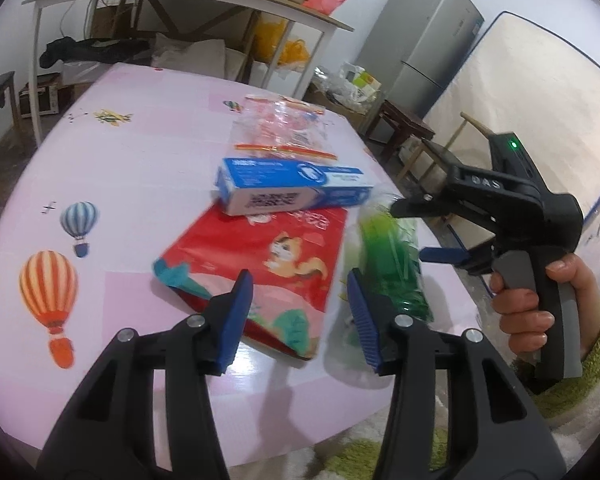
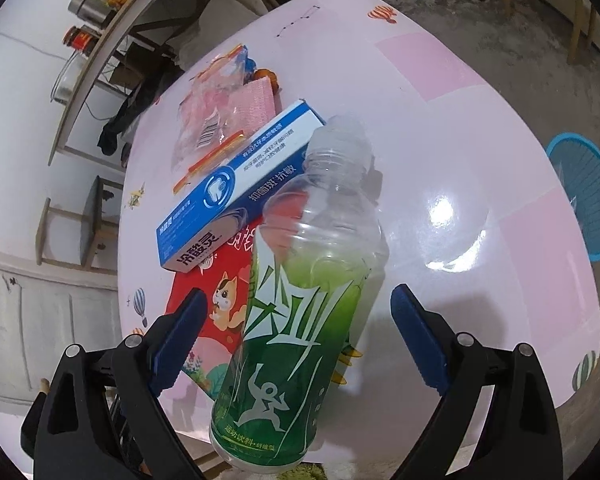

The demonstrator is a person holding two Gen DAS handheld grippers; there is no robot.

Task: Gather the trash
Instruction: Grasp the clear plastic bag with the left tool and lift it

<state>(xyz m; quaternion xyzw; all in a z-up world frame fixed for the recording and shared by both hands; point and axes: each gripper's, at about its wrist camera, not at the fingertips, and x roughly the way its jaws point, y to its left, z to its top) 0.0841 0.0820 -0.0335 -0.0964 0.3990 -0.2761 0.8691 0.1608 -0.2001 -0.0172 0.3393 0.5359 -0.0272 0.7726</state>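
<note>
Nothing looks collected yet. My right tool (image 2: 296,336) is wide open around the green drink bottle (image 2: 300,300) on the worktop (image 2: 480,200). My left tool (image 1: 300,312) is half open and empty over the red snack bag (image 1: 268,264); the toothpaste box (image 1: 292,188) and clear wrapper (image 1: 280,128) wait.

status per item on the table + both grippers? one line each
bottle: uncapped, empty, between the right gripper's pads, not pinched
toothpaste box: closed, lying partly on the red bag
red bag: flat on the table
clear packet: lying flat beyond the box
left gripper: open, holding nothing
right gripper: open around the bottle
</note>
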